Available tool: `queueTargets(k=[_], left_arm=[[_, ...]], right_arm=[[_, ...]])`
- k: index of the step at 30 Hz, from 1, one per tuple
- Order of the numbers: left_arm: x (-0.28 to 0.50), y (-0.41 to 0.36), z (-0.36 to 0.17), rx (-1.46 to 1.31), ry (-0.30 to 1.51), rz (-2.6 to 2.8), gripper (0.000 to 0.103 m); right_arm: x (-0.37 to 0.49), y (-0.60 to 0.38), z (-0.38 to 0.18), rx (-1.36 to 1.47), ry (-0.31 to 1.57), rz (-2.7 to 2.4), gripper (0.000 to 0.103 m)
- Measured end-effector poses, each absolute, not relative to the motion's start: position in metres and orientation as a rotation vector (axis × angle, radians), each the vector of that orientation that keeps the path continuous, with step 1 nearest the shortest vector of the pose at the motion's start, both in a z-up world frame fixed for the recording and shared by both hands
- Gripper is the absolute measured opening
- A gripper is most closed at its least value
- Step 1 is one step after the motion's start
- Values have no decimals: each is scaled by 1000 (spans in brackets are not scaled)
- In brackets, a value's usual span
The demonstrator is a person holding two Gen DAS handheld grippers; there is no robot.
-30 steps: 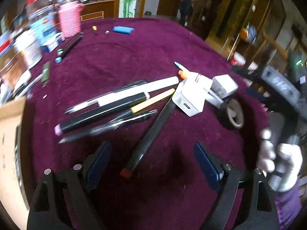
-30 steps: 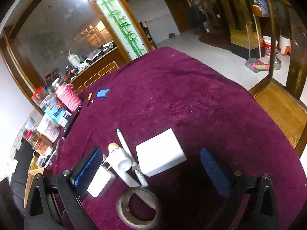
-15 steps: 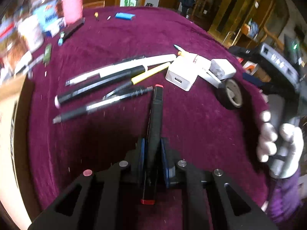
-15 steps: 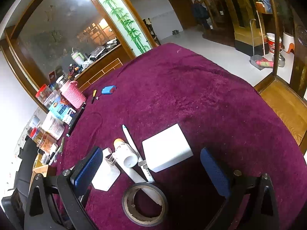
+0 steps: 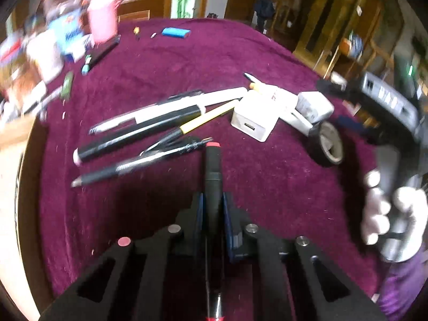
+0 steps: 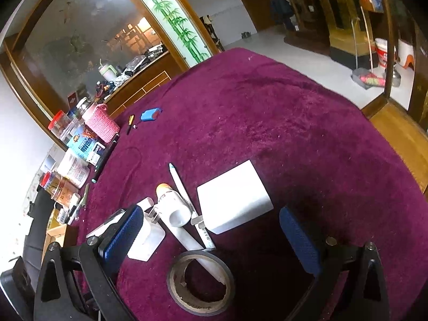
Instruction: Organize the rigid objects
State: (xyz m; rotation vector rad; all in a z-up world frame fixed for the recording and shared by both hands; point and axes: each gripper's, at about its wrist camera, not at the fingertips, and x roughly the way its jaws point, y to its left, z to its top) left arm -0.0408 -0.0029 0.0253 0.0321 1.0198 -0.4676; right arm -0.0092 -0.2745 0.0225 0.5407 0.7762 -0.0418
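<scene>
Your left claw [image 5: 213,214] has clamped the black red-capped marker [image 5: 212,171] and lifted it from the pen cluster [image 5: 149,133] on the counter [image 5: 267,182]; carry it to its group. Farther right, your right claw [image 6: 211,240] hangs released above the tape roll [image 6: 200,283] and white charger [image 6: 234,200].

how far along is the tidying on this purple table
Early. Nothing looks sorted yet. In hand: the left claw is shut on a black marker. The right claw is open and empty above the tape roll. Left: loose pens, the white charger and the white box.
</scene>
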Motion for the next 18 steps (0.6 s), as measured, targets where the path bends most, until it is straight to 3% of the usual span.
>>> queueTargets(k=[8, 14, 18], left_arm=[[-66, 57, 54, -199, 947, -540, 14], [-85, 104, 64, -313, 914, -542, 14], [-90, 141, 69, -363, 893, -500, 14]], right_arm=[[-19, -229, 51, 414, 726, 79, 102], [15, -154, 46, 121, 851, 169, 102], [37, -127, 26, -39, 936, 159, 95]])
